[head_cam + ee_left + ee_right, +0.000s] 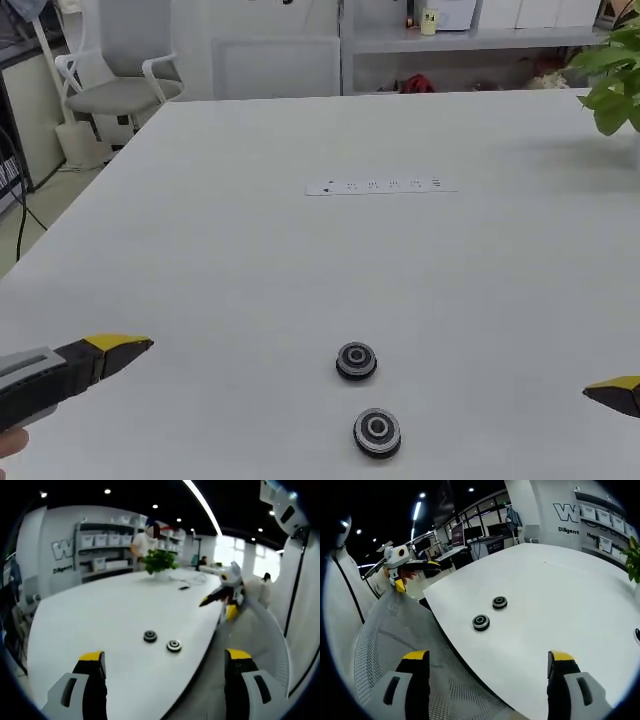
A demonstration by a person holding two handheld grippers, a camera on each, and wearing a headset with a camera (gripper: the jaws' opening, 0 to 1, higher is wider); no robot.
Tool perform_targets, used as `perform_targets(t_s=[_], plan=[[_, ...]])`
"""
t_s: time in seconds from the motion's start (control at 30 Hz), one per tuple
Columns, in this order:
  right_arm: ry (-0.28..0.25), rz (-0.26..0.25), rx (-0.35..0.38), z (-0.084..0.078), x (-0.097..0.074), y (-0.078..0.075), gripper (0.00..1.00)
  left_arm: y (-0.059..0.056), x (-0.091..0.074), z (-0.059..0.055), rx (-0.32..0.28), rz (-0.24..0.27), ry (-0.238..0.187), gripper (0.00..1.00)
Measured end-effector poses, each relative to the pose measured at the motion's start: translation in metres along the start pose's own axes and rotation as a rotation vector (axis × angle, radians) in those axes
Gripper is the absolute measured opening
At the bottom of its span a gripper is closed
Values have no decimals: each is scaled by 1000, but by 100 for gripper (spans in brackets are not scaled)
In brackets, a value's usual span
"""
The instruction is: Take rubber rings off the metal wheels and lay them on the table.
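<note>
Rubber showed as a dark band round each metal wheel, so no ring was off yet. The far wheel and the near wheel lay flat on the white desk, hubs facing up, close together but not touching, near the person's edge. The left tool was spread wide with nothing between its jaws, and so was the right tool. Both hung well apart from the wheels, one out to each side, so the pair lay between them. In the left gripper view the wheels sat ahead, roughly on the line between the jaws. In the right gripper view they sat ahead and a little left. Neither tool looked clearly nearer. The far wheel leaned slightly toward the left tool and the near wheel toward the right.
</note>
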State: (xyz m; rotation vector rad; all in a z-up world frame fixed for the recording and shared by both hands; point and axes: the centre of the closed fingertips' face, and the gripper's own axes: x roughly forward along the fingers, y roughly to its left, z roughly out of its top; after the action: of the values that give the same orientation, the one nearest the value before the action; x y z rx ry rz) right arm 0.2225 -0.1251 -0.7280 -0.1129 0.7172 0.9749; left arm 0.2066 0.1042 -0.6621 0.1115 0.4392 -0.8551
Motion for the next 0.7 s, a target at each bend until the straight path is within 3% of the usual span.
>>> perform_targets(t_s=[0.3,0.7], plan=[[-49,-7,-26,24,-3,-8,94,9,1,15,50,-5,-10,100],[-108,9,-102,62,-7,-13,91,21,11,44,139,-28,-41,100]])
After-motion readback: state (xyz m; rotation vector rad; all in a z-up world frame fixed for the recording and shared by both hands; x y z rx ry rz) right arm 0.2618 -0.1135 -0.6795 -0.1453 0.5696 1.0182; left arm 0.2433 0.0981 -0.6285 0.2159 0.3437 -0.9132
